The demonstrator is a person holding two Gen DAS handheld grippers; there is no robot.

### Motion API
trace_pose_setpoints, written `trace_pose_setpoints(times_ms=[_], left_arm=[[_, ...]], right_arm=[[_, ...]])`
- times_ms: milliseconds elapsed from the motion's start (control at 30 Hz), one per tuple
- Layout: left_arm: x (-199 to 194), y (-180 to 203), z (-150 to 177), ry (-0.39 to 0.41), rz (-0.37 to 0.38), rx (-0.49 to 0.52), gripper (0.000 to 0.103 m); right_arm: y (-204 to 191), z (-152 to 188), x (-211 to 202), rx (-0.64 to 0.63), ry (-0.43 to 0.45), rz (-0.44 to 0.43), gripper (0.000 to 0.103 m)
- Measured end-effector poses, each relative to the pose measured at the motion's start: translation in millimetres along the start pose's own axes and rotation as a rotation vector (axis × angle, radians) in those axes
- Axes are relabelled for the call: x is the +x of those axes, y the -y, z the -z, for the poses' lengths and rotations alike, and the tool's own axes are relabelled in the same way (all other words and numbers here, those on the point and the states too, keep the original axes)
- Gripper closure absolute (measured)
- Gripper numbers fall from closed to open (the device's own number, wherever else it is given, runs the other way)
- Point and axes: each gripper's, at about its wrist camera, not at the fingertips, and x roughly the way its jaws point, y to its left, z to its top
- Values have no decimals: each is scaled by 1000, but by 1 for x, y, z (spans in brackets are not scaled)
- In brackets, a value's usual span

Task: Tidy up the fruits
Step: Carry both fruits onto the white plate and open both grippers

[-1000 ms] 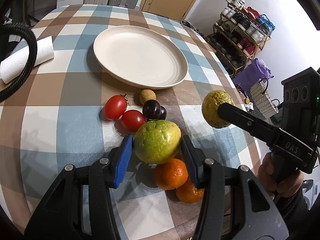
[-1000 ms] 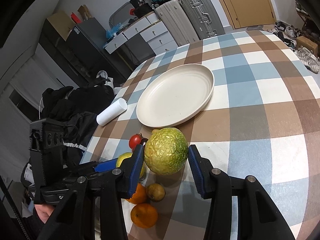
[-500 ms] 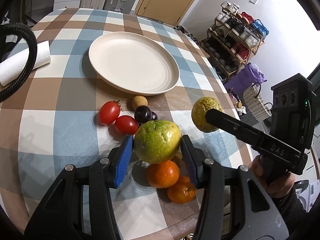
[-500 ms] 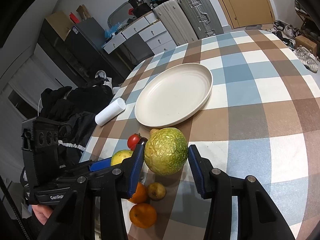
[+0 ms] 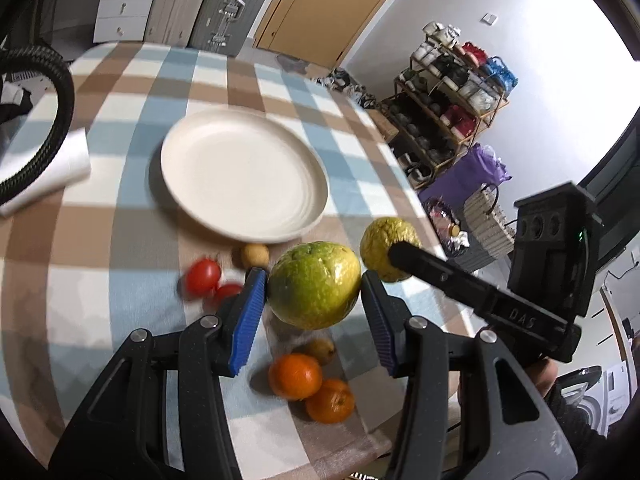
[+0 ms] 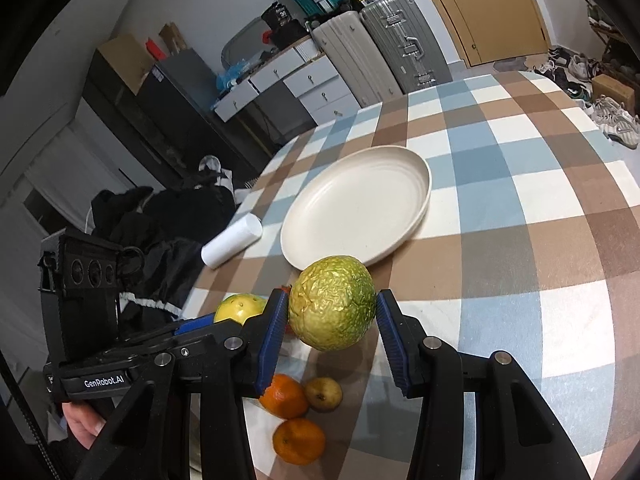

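A round worktop [image 6: 560, 208] under a blue, brown and cream checked cloth stands in a cluttered room, with suitcases [image 6: 384, 48] and a grey drawer unit along one wall and a shoe rack [image 5: 452, 92] along another. A cream plate [image 5: 240, 176] lies bare near the middle of the cloth, and a white paper roll [image 6: 232, 240] lies on its side well apart from it, near the edge.

The left tool [image 5: 314, 300] is clamped on a smooth green-yellow fruit [image 5: 314, 284], its blue pads pressed against both sides, and holds it in the air above the cloth. The right tool [image 6: 332, 320] is clamped the same way on a wrinkled yellow-green fruit [image 6: 332, 308], also clear of the cloth and just short of the plate's near rim. The two held fruits hang near each other.

On the cloth below them lie two oranges [image 6: 298, 440] touching each other, with a small pear [image 6: 324, 394] just beside. Nearer the plate are two red tomatoes [image 5: 204, 276] and a small tan round fruit [image 5: 255, 255], blurred in the left wrist view.
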Motion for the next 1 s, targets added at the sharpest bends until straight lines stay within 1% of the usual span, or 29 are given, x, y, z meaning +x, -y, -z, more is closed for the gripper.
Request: trace_pose_setpoints(times_ms=[133,267,333,400,533,600,733,800,900,933,967,1000], left_arm=[[-17,3,-31,60,-1,22,57],[-19,1,-71,85,-7,50,57],[-13,-3,-91,92,-10,55,57],[1,-12,-114,82,0,50,57],[41,-37,-147,55,-2,-1,57],[66,-49,-159,28,-15,-10,57],[105,-68,-171,-5,-38,-29,57],[121,-78,-175,-19,-50,-44,68],[144,-84,-175,-51,-12,-60,69],[150,-83,-173,-52,-38,-44,69],[153,-83,-173,-38,-57,-36,69],[155,-83,-171,-34,-49,-34,69]], right_arm=[[-3,-11,-3,9,16,-16,57],[-7,-29,-7,16,37,-52,57],[-9,-41,-5,-6,41,-56,57],[-10,-55,1,-27,40,-50,57],[-4,-85,24,-30,24,-47,57],[1,-101,40,-33,12,-36,57],[15,-128,73,-18,-23,-27,57],[23,-140,95,-6,-56,-23,57],[32,-150,126,-2,-100,-1,57],[34,-152,135,-1,-119,7,57],[38,-154,145,-3,-135,35,57],[40,-155,151,-4,-144,40,57]])
